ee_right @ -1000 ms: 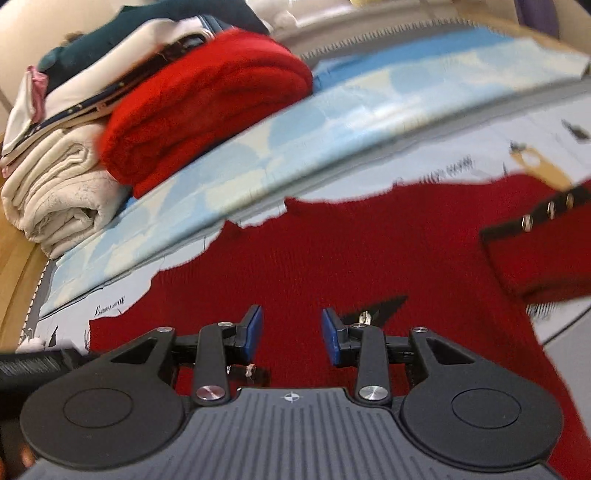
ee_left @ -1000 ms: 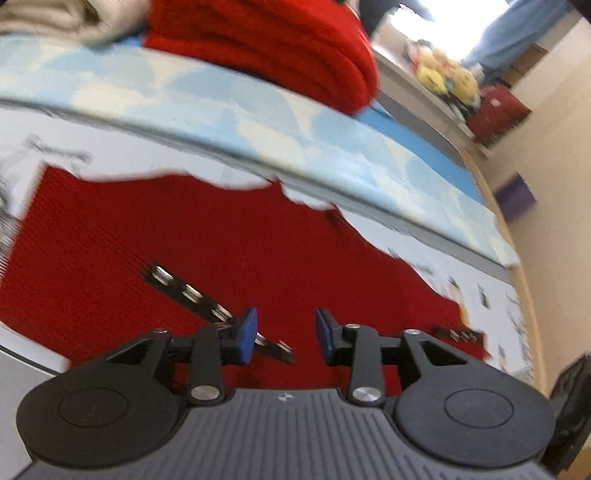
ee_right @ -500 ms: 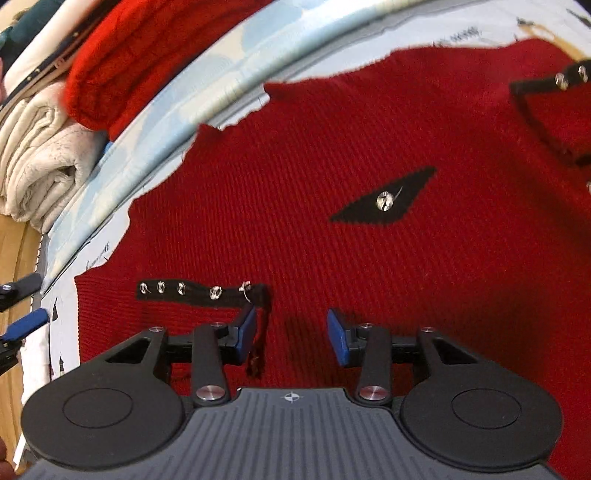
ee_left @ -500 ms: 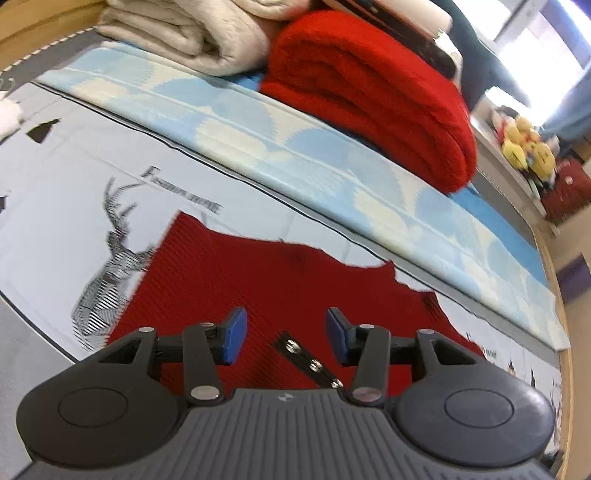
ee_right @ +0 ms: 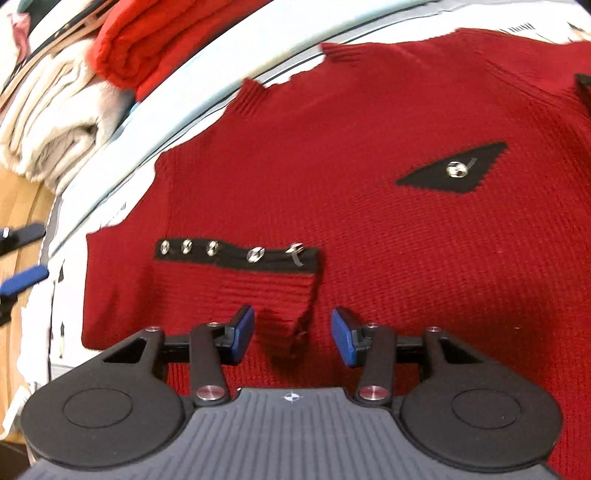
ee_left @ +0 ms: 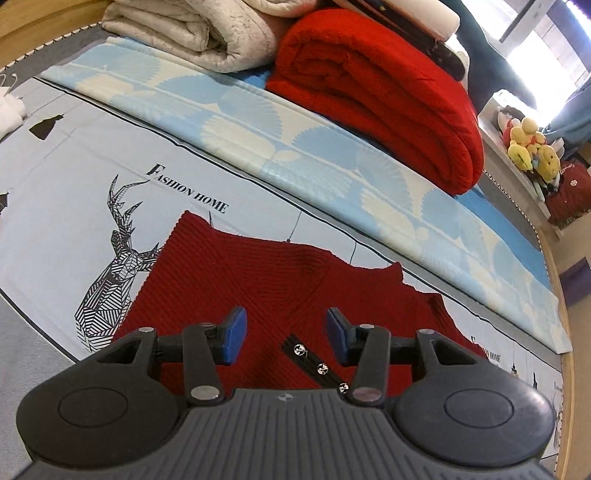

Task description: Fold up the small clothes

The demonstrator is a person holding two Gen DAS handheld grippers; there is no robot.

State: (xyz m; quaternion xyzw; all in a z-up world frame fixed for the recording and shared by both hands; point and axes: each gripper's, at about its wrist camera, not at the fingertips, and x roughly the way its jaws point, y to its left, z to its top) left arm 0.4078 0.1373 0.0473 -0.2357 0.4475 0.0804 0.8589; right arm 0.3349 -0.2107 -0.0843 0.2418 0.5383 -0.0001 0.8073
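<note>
A dark red knit sweater lies flat on the printed bed sheet. It also fills the right wrist view. It has a black cuff band with silver buttons on a folded-in sleeve and a black diamond patch with a button. My left gripper is open and empty, hovering over the sweater's left part above a black button strip. My right gripper is open and empty, just above the folded sleeve's cuff edge.
A bright red folded blanket and a cream folded blanket are stacked at the back on a light blue patterned cover. Stuffed toys sit at the far right. The left gripper's blue fingers show at the right view's left edge.
The left gripper has pulled back and left, so more of the sheet and the deer print shows. The right gripper has moved down closer over the sleeve cuff. Both stay open.
</note>
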